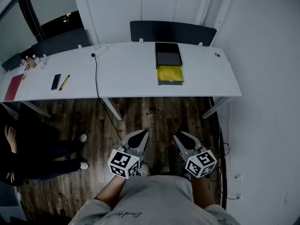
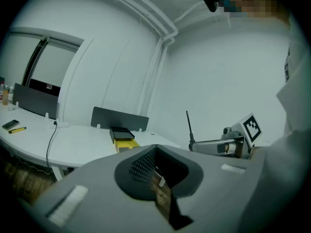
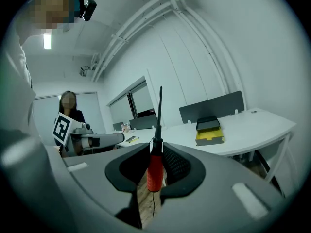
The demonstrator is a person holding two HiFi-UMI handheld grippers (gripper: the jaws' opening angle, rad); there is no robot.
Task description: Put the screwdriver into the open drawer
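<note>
A red-handled screwdriver (image 3: 154,171) stands upright between the jaws of my right gripper (image 3: 156,147), which is shut on the handle; its dark shaft (image 2: 188,127) points up. On the white table (image 1: 126,76), far ahead, a black drawer unit (image 1: 168,54) has its yellow drawer (image 1: 169,74) pulled open toward me. It also shows in the right gripper view as the yellow drawer (image 3: 209,138). Both grippers hang low by my body over the wooden floor, well short of the table. The left gripper (image 1: 140,134) is shut with nothing in it, and the right gripper (image 1: 180,136) is beside it.
On the table's left part lie a black phone (image 1: 56,81), a yellow pen (image 1: 64,82), a red notebook (image 1: 14,87) and small bottles (image 1: 30,62). A black cable (image 1: 97,74) drops off the table's front. A person (image 1: 28,158) sits at the left. Table legs (image 1: 111,108) stand ahead.
</note>
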